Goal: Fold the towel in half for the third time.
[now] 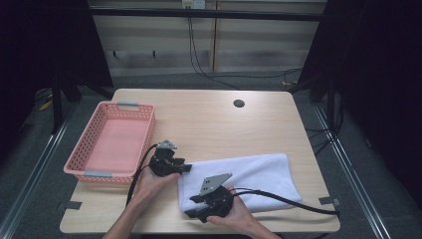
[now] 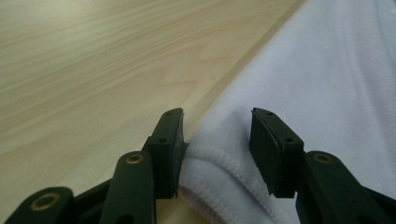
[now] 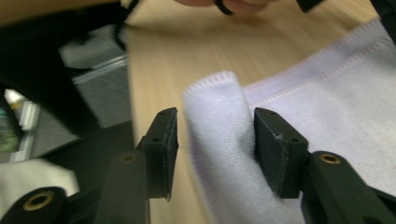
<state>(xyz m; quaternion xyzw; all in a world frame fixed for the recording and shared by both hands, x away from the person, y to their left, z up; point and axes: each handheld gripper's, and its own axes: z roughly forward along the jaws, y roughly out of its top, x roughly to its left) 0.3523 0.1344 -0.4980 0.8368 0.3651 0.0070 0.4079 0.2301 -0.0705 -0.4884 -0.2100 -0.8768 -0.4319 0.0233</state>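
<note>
Fingers of both grippers are seen parted, each pair standing astride a corner of the towel (image 1: 249, 177). Largest in the high view is the worktop (image 1: 209, 119), a pale wooden one with a dark round hole (image 1: 239, 103) near its far edge. Next in size, the towel is spread flat on the near right part of the worktop, white, with a stitched hem. A pink basket (image 1: 110, 142) is set at the left side, apart from the towel.

The left gripper (image 1: 187, 168) is held at the towel's far left corner, between basket and towel. In the left gripper view its fingers (image 2: 169, 140) are half spread; the hemmed corner lies between them, the left pad is touched by the cloth and the right pad stands clear, so no grip is made.

The right gripper (image 1: 191, 206) is held at the near left corner. In the right gripper view a raised fold of towel is seen between its fingers (image 3: 275, 144); the right pad appears to be touched by the fold, though blur makes this uncertain, and a gap is left at the other pad.
</note>
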